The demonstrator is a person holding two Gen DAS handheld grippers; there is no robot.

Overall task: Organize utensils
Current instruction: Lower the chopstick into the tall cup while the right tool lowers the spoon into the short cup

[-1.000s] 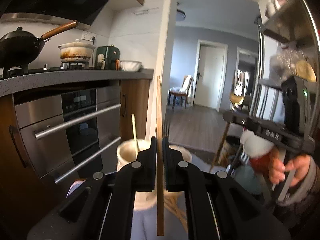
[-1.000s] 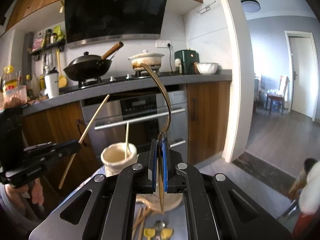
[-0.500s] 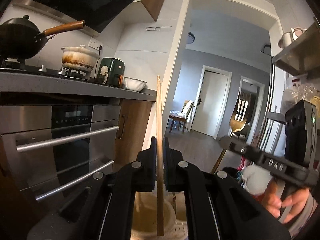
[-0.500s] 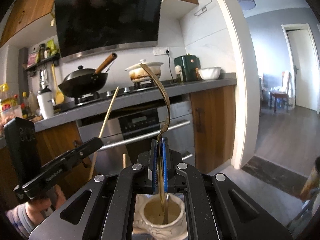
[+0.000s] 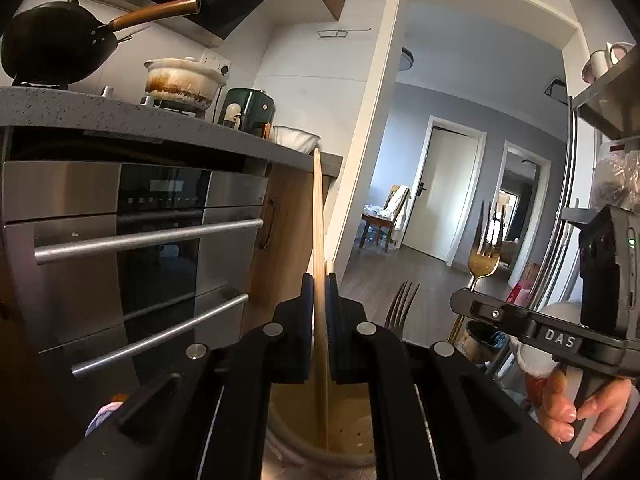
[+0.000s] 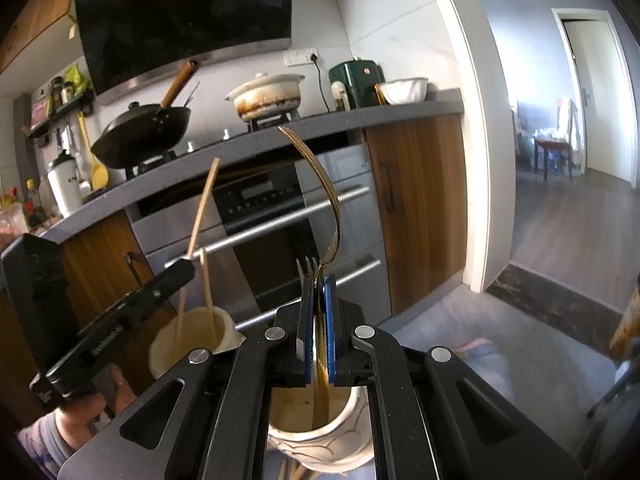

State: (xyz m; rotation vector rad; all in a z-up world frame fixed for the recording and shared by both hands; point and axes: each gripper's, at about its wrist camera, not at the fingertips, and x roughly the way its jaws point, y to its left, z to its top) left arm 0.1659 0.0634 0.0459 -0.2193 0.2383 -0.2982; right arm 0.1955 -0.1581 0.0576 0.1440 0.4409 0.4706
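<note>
My left gripper (image 5: 319, 292) is shut on a wooden chopstick (image 5: 319, 216), held upright with its lower end inside a cream ceramic holder (image 5: 352, 440) right below. A second fork (image 5: 400, 308) stands nearby. My right gripper (image 6: 318, 292) is shut on a gold fork (image 6: 320, 176), handle down inside a white patterned cup (image 6: 344, 436). In the right wrist view the left gripper (image 6: 180, 272) holds its chopstick (image 6: 200, 216) over another cream holder (image 6: 188, 340) with one chopstick in it. The right gripper (image 5: 480, 308) with its gold fork (image 5: 484, 256) shows in the left wrist view.
An oven with steel bar handles (image 5: 148, 236) and a grey counter (image 6: 280, 136) with a wok (image 6: 140, 132) and a pot (image 6: 268, 96) stand behind. A doorway (image 5: 440, 200) opens right. A metal shelf (image 5: 600, 112) stands at far right.
Both grippers have come down over the holders. The chopstick's lower end and the fork's handle now reach inside them.
</note>
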